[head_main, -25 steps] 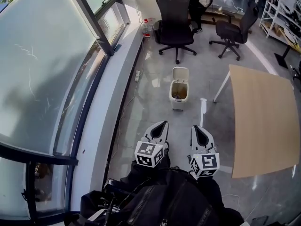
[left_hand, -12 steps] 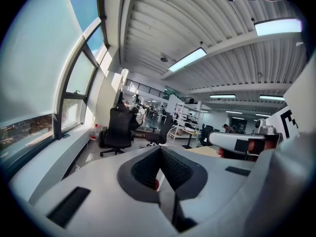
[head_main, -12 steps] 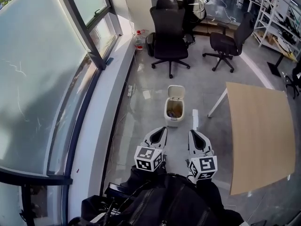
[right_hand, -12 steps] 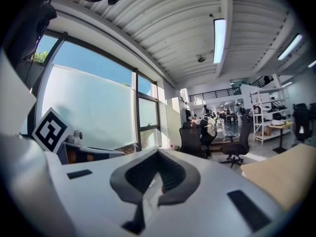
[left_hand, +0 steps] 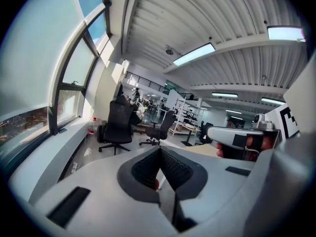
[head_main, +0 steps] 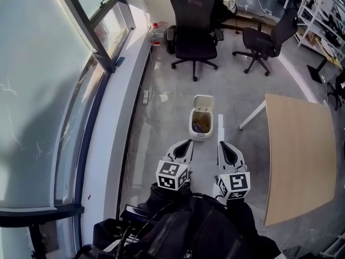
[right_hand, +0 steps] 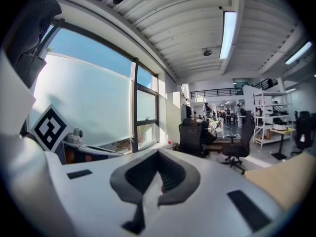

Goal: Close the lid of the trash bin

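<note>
Both finger pairs together, empty: left gripper (head_main: 188, 142), right gripper (head_main: 221, 144). Bin (head_main: 199, 135) ahead of fingers, long axis pointing away, lid (head_main: 204, 102) raised at far end.

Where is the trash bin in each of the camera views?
Head view: the trash bin stands on the floor near the centre, its lid up.
Left gripper view: not in it.
Right gripper view: not in it.
Shared landmark: the tall black office chair, left of centre in the left gripper view and just right of centre in the right gripper view.
</note>
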A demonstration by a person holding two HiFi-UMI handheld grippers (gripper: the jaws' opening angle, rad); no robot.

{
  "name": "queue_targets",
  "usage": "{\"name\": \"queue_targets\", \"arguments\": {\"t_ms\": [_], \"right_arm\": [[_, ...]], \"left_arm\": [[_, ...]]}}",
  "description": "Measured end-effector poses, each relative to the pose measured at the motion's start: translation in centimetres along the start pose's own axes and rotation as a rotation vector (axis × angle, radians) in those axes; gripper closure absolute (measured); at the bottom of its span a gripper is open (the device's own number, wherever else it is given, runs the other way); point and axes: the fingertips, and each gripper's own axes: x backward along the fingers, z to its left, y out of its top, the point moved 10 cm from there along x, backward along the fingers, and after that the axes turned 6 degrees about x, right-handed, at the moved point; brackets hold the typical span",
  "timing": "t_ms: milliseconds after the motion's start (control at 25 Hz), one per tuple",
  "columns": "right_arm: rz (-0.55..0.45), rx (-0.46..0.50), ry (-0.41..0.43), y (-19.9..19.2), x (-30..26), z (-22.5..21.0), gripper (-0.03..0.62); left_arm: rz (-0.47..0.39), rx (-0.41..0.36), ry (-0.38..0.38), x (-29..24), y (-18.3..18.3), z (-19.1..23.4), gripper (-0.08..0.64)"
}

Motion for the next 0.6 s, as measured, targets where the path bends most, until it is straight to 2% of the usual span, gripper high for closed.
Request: {"name": "queue_targets", "arguments": {"t_ms": [320,600], "right_arm": [[0.066,-0.012,0.016,-0.6,-3.6,0.5,0.589],[0.115,-0.028,0.036,-2.6,-6.9,-1.3,0.588]], "left_arm": [[0.053,0.020,-0.013,-2.9,0.4,2.8,0.558],[0.074,0.014,0.030,-6.7,0.0,4.8,0.558]]}}
